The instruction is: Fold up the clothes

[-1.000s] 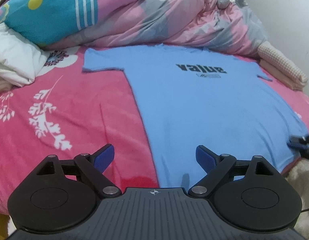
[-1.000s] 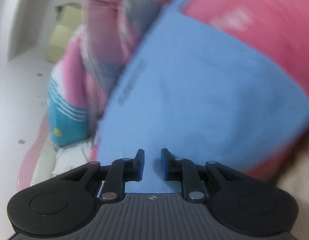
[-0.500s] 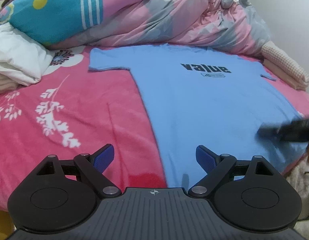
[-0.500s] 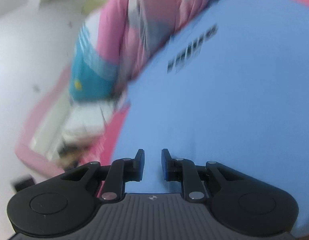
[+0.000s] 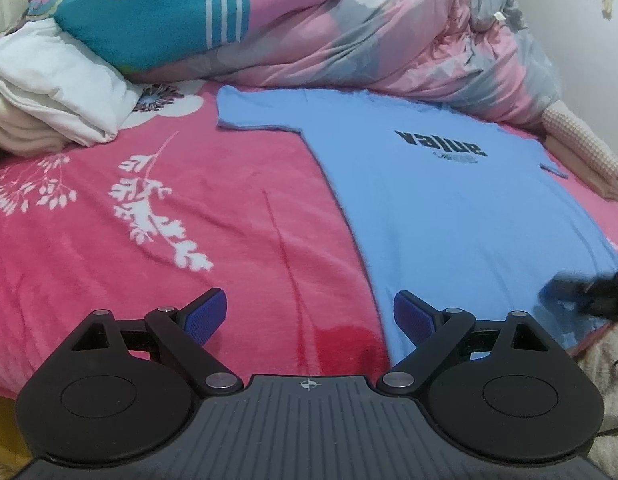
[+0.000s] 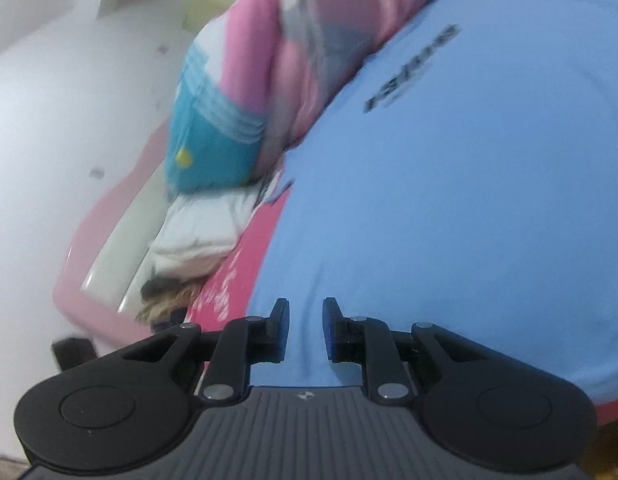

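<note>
On the bed: a blue T-shirt (image 5: 449, 216) lies spread flat, print side up, on the pink flowered blanket (image 5: 157, 216), its collar end toward the heaped duvet (image 5: 349, 40) and its hem at the near edge.
Fabric: soft, light and limp by the look of it; likely to sag and crease unless lifted at two points.
Where to hold: probably the hem corners or a side seam, pinching a single edge so the body drags along flat.
Left tongs (image 5: 309, 312): spread wide, nothing between the pads, poised above the blanket just beside the shirt's near left edge and tilted down toward it.
Right tongs (image 6: 305, 328): nearly closed with a narrow gap; shirt cloth shows behind the gap, but whether any is pinched cannot be told.
Right hand pose: rolled sideways, low over the shirt's hem area; the view is blurred.
Pillows: a white one (image 5: 57, 80) and a teal one (image 5: 149, 12), well apart from the shirt.
</note>
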`<state>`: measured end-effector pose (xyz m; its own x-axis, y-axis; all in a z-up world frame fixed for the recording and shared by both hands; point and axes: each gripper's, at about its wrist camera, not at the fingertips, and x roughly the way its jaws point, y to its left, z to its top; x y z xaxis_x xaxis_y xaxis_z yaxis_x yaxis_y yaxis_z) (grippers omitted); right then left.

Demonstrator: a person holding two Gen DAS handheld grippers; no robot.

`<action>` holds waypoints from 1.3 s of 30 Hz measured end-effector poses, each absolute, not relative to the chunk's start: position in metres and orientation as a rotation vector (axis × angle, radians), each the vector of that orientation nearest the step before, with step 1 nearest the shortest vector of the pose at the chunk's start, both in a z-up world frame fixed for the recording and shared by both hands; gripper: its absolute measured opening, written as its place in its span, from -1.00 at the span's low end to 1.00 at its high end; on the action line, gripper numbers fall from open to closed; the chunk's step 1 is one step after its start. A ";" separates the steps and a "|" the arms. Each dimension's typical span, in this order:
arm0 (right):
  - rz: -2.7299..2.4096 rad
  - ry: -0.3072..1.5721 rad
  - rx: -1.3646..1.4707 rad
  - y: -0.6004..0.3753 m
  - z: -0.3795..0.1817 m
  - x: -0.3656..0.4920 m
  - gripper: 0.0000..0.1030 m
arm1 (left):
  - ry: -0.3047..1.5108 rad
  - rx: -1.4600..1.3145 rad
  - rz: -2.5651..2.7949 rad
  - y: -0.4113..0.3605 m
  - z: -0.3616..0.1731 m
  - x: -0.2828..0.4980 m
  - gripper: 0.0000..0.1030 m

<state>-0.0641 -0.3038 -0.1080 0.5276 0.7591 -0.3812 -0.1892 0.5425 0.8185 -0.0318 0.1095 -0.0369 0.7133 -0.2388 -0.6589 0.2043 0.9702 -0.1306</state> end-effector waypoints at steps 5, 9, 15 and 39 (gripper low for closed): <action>0.806 1.018 0.638 -0.247 -0.118 -0.083 -0.63 | 0.730 -0.068 -0.224 0.118 -0.036 -0.033 0.78; 0.763 0.851 0.642 -0.264 -0.084 -0.060 -0.63 | 0.719 -0.081 -0.218 0.124 -0.035 -0.035 0.78; 0.719 0.834 0.641 -0.245 -0.106 -0.037 -0.66 | 0.708 -0.093 -0.218 0.126 -0.036 -0.038 0.79; 0.965 0.911 0.476 -0.162 -0.108 -0.077 -0.64 | 0.712 -0.129 -0.185 0.148 -0.040 -0.035 0.80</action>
<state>-0.0769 -0.1623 -0.1078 0.2560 0.8586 -0.4441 -0.4920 0.5112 0.7047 -0.0348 0.1476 -0.0401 0.7418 -0.2125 -0.6361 0.1250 0.9757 -0.1801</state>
